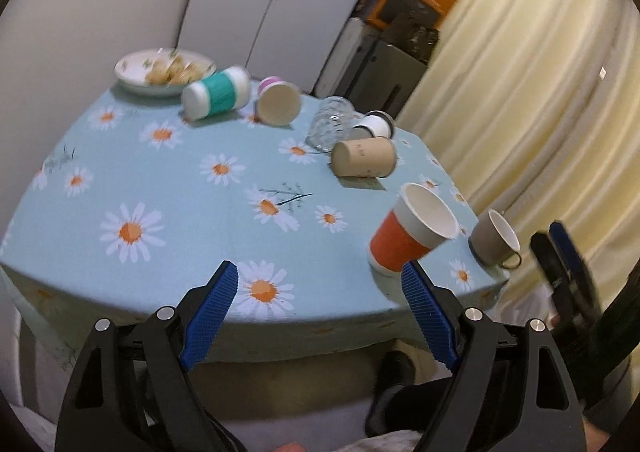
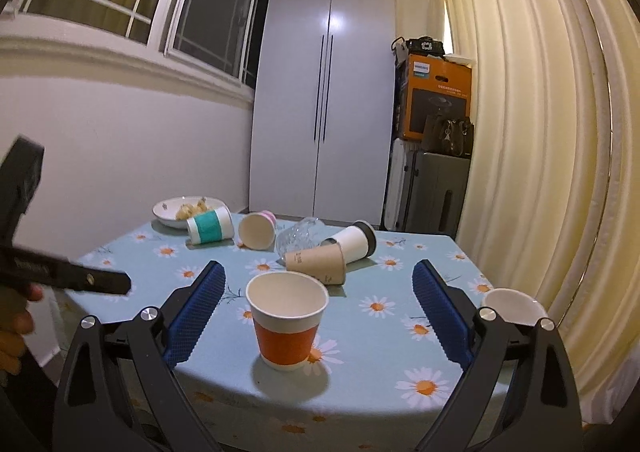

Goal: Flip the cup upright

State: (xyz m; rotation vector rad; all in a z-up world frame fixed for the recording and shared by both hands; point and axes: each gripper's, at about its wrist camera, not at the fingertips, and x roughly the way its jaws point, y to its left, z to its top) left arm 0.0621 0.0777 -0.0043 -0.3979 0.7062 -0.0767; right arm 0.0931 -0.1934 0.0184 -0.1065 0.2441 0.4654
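Observation:
An orange paper cup stands upright near the table's front edge; it also shows in the left wrist view. Several cups lie on their sides farther back: a teal-banded cup, a pink-rimmed cup, a clear glass, a brown cup and a white cup with a dark lid. My right gripper is open, its blue fingers either side of the orange cup, apart from it. My left gripper is open and empty over the table's front edge.
A grey mug stands upright at the front right corner. A white bowl with food sits at the back left. The table has a daisy cloth. Curtains hang right; a white cabinet and stacked boxes stand behind.

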